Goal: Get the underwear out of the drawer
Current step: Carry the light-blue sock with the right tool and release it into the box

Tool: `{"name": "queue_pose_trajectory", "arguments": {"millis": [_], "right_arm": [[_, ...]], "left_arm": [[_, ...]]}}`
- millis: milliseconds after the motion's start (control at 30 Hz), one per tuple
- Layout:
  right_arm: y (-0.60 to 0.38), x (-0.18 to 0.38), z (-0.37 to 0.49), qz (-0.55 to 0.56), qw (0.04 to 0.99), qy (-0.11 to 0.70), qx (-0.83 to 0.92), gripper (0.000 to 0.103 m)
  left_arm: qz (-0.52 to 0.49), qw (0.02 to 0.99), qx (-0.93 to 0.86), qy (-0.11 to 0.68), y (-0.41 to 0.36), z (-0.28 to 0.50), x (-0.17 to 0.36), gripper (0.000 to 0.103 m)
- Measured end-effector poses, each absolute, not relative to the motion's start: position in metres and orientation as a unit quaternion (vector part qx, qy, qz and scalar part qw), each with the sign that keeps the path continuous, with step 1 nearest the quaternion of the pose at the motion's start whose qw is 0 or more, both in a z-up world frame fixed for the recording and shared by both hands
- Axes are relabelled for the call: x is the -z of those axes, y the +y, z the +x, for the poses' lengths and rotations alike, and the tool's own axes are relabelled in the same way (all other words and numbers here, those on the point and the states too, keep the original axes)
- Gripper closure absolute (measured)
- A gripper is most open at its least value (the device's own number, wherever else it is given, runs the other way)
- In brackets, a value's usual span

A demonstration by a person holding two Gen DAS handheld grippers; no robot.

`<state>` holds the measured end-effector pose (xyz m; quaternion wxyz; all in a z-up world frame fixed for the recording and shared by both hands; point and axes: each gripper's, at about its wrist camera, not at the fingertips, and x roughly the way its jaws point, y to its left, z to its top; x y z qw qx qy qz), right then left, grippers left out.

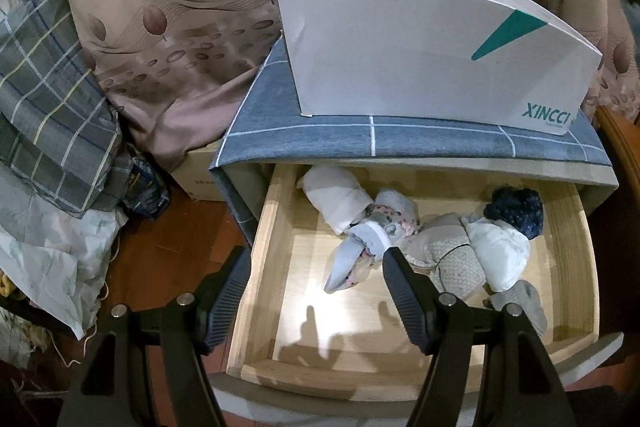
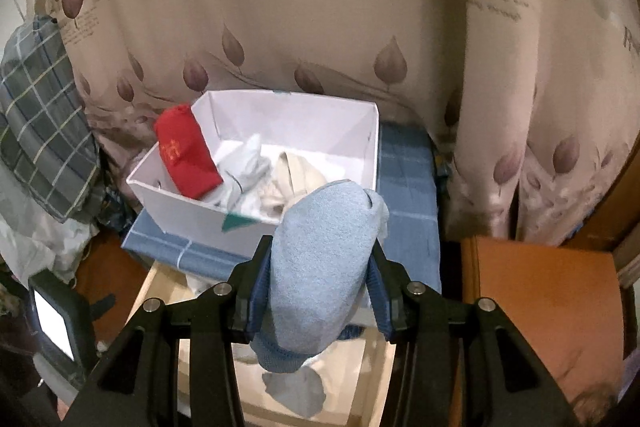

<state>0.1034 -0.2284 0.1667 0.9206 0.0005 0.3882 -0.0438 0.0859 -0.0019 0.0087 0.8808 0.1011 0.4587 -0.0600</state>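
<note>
The wooden drawer [image 1: 276,227] is pulled open and holds several rolled pieces of underwear: a white roll [image 1: 340,197], a pale blue floral one [image 1: 360,251], a patterned grey one [image 1: 452,259], a white one [image 1: 500,247] and a dark navy one [image 1: 516,207]. My left gripper [image 1: 316,291] is open and empty above the drawer's left front. My right gripper [image 2: 320,267] is shut on a rolled light blue underwear [image 2: 320,267], held above the drawer in front of the white box [image 2: 180,203]. The box holds a red roll [image 2: 184,151], a pale roll and a beige piece.
The white box [image 1: 400,59] stands on the blue checked top of the cabinet [image 1: 320,135]. A leaf-print curtain [image 2: 320,27] hangs behind. Plaid bedding [image 1: 48,99] is piled at the left. An orange-brown wooden surface [image 2: 540,291] is at the right.
</note>
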Motion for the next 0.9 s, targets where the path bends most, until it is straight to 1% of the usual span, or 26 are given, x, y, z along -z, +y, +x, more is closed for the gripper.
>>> {"name": "queue_pose_trajectory", "arguments": {"millis": [200,467,900], "right_arm": [[-0.217,-0.173,0.135,-0.019,0.921,0.386,0.04,0.063],[-0.207,-0.163,0.18,-0.031,0.915,0.399,0.043,0.063],[-0.202,-0.113,0.241,-0.055,0.889,0.449,0.065,0.063]], "left_arm": [[0.101,0.881,0.057,0.459,-0.001,0.086,-0.008,0.033],[0.097,0.88,0.054,0.463,0.001,0.088,-0.006,0.033],[0.068,0.874,0.047,0.478,0.014,0.093,-0.002,0.033]]}}
